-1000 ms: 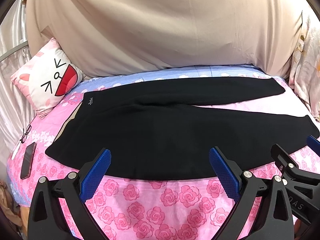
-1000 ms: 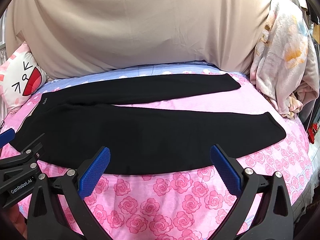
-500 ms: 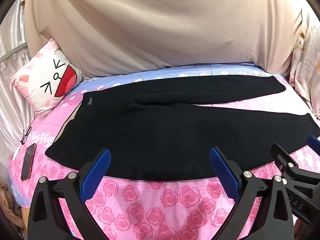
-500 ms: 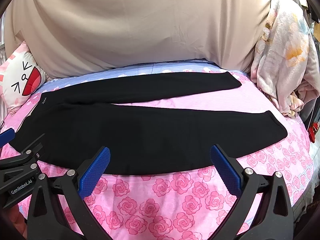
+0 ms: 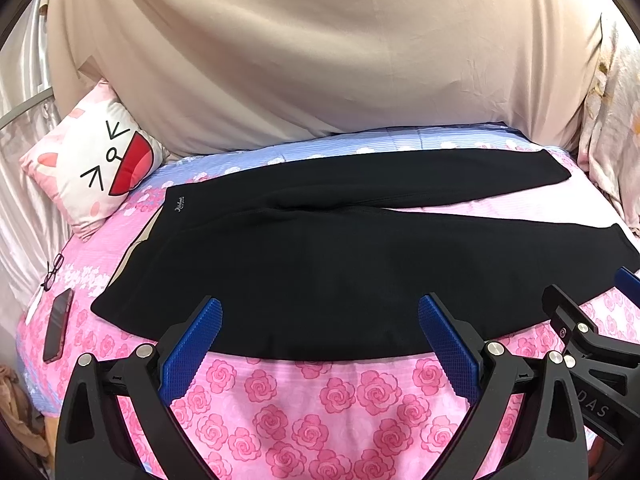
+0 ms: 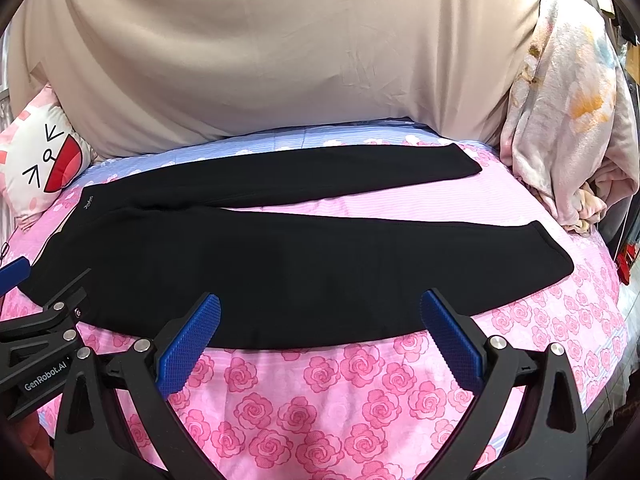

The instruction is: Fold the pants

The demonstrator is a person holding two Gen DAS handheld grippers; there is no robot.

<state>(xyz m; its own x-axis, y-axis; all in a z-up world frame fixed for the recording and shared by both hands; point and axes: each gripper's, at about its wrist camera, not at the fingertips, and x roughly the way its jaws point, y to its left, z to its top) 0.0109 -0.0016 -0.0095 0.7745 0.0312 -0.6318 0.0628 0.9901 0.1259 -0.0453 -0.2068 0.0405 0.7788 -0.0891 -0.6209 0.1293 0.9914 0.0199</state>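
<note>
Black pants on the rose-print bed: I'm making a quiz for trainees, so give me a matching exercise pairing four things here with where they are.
Things:
1. black pants
2. cat-face cushion
3. dark flat phone
4. floral crumpled blanket

Places:
A. near the bed's left edge, beside the eyeglasses
B. heaped at the bed's right end
C. spread flat across the pink rose bedsheet, legs pointing right
D. propped at the left against the beige draped cloth

Pairs: 1-C, 2-D, 3-A, 4-B

A white-and-pink cartoon-face pillow (image 5: 94, 172) rests at the rose-printed pink bed (image 5: 320, 400)'s head; nearer lie dark-framed glasses (image 5: 53, 272) and a black phone (image 5: 58, 325).
</note>
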